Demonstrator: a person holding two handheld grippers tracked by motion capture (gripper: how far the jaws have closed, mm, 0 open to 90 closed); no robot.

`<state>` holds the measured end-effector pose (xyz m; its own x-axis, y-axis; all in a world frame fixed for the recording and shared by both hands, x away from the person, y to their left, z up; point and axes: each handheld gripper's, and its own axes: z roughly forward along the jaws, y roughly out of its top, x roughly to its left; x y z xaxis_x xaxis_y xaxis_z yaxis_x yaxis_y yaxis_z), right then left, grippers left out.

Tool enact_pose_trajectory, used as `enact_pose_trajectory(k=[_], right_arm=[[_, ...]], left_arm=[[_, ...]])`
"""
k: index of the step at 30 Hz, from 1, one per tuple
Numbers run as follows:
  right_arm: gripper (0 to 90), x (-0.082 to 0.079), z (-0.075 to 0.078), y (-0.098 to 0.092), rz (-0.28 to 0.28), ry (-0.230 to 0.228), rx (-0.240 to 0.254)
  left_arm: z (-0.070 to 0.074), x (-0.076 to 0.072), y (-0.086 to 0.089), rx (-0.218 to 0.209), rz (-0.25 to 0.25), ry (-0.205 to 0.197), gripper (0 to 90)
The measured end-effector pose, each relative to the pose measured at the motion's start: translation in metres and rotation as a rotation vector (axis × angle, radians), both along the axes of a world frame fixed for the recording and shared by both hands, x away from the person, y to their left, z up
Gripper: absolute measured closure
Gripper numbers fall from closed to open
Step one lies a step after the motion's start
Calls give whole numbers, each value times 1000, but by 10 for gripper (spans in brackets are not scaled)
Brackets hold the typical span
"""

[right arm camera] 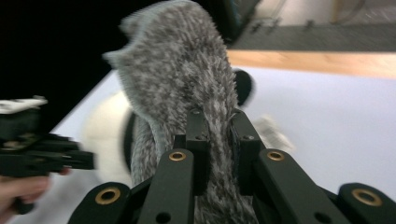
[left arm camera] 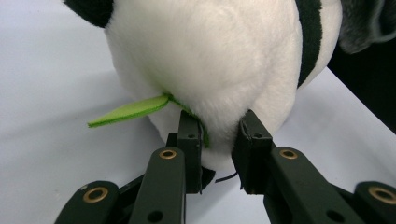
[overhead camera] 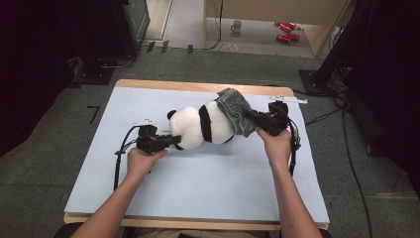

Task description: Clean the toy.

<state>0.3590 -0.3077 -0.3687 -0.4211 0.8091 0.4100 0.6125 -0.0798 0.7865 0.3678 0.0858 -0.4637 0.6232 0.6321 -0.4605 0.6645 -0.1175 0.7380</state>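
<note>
Right gripper view: jaws pinch a fold of the grey sock (right arm camera: pixel 187 79), nearly closed on it. Right gripper (overhead camera: pixel 261 122) sits at the panda's (overhead camera: pixel 200 126) far-right end, so it's the nearer hand for pulling the sock on or off. Left gripper (left arm camera: pixel 218 140) clamps white plush at the head end, beside the green leaf (left arm camera: pixel 128 110). Toy lies mid-table (overhead camera: pixel 198 183), long axis left-right w/ both forearms reaching in from below.

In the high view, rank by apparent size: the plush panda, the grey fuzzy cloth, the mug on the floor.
Largest to smallest:
1. plush panda
2. grey fuzzy cloth
3. mug, though it stands much farther from the camera, so it may look smaller than it is.
</note>
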Motion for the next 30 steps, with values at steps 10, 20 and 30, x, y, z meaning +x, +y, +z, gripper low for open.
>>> enact_pose_trajectory(k=[10,20,30], right_arm=[[818,-15,23,52,173,-48,31],[817,-20,9,106,305,-16,11],[815,-12,-27,131,321,47,-13]], left_arm=[[1,-1,-1,-1,-4,-3,749],[3,-4,-5,2,-1,-19,749],[4,-9,-8,-3,2,-27,749]])
